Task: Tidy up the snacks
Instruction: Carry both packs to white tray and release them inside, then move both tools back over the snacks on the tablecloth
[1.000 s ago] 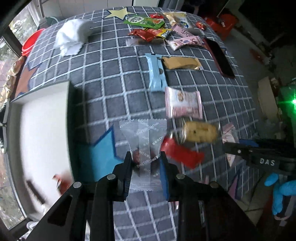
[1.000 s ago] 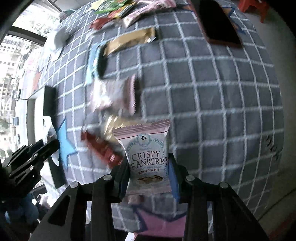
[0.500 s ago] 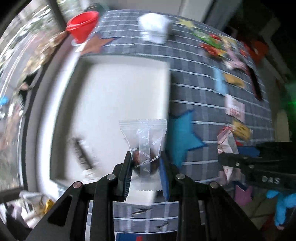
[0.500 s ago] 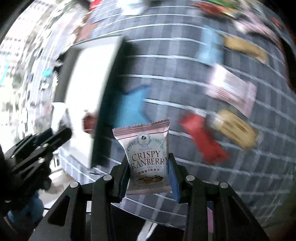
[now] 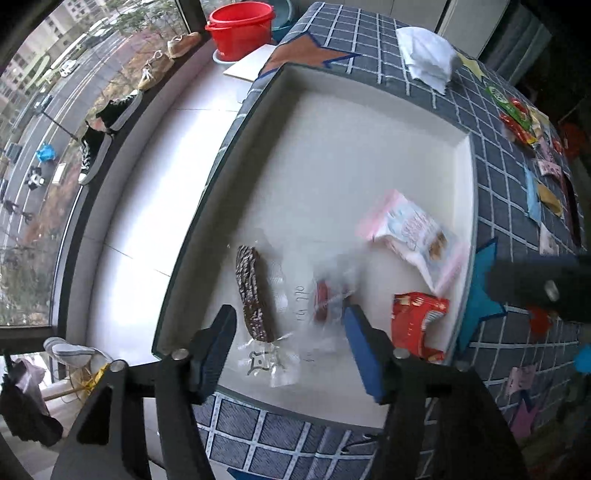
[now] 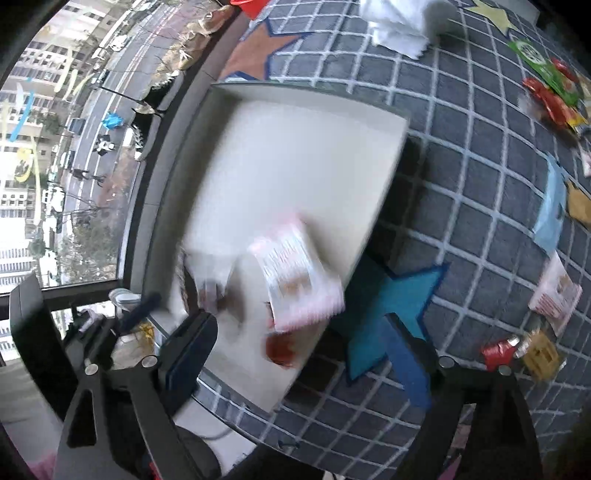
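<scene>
A white box [image 5: 332, 122] sits at the table's window edge. Inside lie a chocolate bar in clear wrap [image 5: 255, 291], a clear-wrapped snack [image 5: 328, 299], blurred, a pink cranberry packet [image 5: 413, 236] and a red packet [image 5: 417, 317]. My left gripper [image 5: 288, 347] is open and empty above the box's near side. My right gripper [image 6: 303, 358] is open and empty over the box's near corner; the pink packet [image 6: 295, 273] shows blurred beyond it in the box [image 6: 295, 147]. The right gripper's body [image 5: 539, 284] shows at the right of the left wrist view.
Several more snacks [image 6: 554, 295] lie on the grey checked tablecloth [image 6: 461, 184] to the right, with a white crumpled cloth [image 5: 424, 55] at the far side. A red bucket [image 5: 240, 29] and shoes [image 5: 159, 70] sit by the window.
Both grippers have opened over the white box. The clear-wrapped snack has left my left gripper and the pink cranberry packet my right; both are now in the box.
</scene>
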The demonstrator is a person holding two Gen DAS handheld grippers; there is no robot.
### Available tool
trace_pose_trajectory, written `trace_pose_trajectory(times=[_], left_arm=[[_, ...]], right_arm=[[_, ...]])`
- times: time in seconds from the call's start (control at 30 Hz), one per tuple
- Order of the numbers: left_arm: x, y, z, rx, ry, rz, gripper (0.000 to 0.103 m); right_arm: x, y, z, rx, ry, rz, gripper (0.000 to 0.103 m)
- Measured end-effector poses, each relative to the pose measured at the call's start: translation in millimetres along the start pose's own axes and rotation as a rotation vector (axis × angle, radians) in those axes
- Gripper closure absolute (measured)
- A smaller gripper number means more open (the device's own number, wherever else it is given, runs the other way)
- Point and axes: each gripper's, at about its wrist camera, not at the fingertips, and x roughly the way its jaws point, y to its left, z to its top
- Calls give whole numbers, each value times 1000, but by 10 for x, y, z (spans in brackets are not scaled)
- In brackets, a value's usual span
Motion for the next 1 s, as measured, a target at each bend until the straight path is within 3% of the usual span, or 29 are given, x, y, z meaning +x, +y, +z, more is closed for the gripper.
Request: trace_pose_trajectory(times=[0.3, 0.5, 0.67, 0.7, 0.73, 1.0], left_arm=[[381, -44, -290, 31, 127, -18, 32], [324, -312, -491, 158, 123, -32, 28], [73, -287, -506, 150, 100, -72, 27], [29, -288, -506, 152, 95, -73, 27], [-31, -282, -482, 159, 87, -75, 26], [-295, -353, -465, 195, 66, -68, 23]], right_arm=[[-66, -767, -770, 128, 60, -112, 12], [-100, -1284, -1185, 241, 85, -150, 12], [-120, -1631, -1468, 332, 91, -168, 12], [-140, -1692, -1537, 355, 97, -166, 10], [-127, -1752, -1588, 377, 102, -163, 0], [-207, -2356, -2034, 516, 174, -107, 0]])
